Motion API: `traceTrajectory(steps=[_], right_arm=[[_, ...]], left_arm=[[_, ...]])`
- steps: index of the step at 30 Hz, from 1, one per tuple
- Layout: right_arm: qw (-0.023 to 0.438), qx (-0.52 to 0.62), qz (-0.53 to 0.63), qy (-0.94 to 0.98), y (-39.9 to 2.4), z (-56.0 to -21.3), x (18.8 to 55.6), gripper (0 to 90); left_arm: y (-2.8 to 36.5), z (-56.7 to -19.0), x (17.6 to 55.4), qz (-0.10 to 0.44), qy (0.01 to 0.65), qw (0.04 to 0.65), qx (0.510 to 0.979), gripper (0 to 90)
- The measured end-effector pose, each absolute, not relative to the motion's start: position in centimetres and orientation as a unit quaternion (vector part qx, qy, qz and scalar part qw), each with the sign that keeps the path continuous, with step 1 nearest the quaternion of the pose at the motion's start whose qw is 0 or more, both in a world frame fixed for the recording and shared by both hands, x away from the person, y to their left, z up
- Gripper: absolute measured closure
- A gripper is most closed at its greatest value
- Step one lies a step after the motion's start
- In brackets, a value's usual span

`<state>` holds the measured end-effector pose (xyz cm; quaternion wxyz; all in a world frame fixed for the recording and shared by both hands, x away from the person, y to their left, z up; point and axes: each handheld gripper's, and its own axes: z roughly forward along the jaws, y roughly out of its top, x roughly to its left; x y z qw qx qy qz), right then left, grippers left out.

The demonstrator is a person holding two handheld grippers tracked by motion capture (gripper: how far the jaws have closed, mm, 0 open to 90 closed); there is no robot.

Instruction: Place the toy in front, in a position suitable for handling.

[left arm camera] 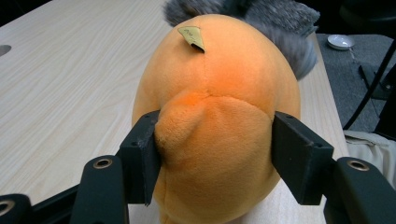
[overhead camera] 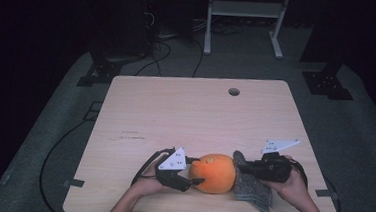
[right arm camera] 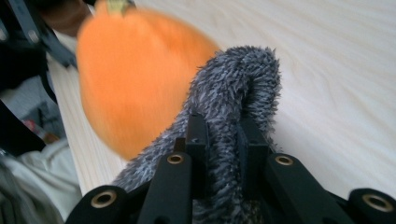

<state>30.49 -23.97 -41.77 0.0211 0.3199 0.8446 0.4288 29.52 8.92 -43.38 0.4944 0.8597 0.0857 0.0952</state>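
The orange plush toy, lying near the desk's front edge, is clamped at one end by the left tool while a grey fuzzy cloth is pinched by the right tool, so wrapping or wiping appears next.

The plush toy is bright orange with a small, perhaps yellowish tag. The fuzzy cloth is mottled grey. The tabletop is pale wood grain.

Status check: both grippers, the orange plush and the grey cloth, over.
Left gripper clamped on orange plush. Right gripper pinching grey fuzzy cloth, cloth touching plush. Nothing else nearby on the table.
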Motion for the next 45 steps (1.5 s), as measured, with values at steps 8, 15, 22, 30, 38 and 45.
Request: traceTrajectory(steps=[8, 15, 22, 30, 38, 45], right_arm=[[0.043, 0.266, 0.462, 0.845, -22.2, -38.0, 29.1, 76.9], [0.058, 0.250, 0.423, 0.869, -19.9, -38.7, 29.7, 77.6], [0.045, 0.276, 0.436, 0.856, -22.1, -39.5, 29.8, 77.6], [0.020, 0.292, 0.464, 0.836, -23.0, -40.0, 30.0, 77.8], [0.016, 0.301, 0.502, 0.810, -23.0, -38.8, 30.6, 78.2], [-0.005, 0.314, 0.486, 0.816, -21.3, -41.1, 31.7, 78.1]], left_arm=[[7.5, -42.6, 29.8, 0.101, 0.085, 0.491, 0.861, 38.0], [7.0, -42.3, 30.6, 0.080, 0.112, 0.497, 0.857, 20.1], [7.8, -44.2, 32.0, 0.026, 0.144, 0.491, 0.858, 11.9], [6.8, -43.9, 31.6, 0.016, 0.123, 0.512, 0.850, 37.2], [8.1, -39.9, 31.2, 0.057, 0.120, 0.530, 0.837, 42.3], [9.1, -41.1, 31.4, 0.053, 0.144, 0.497, 0.854, 42.2]])
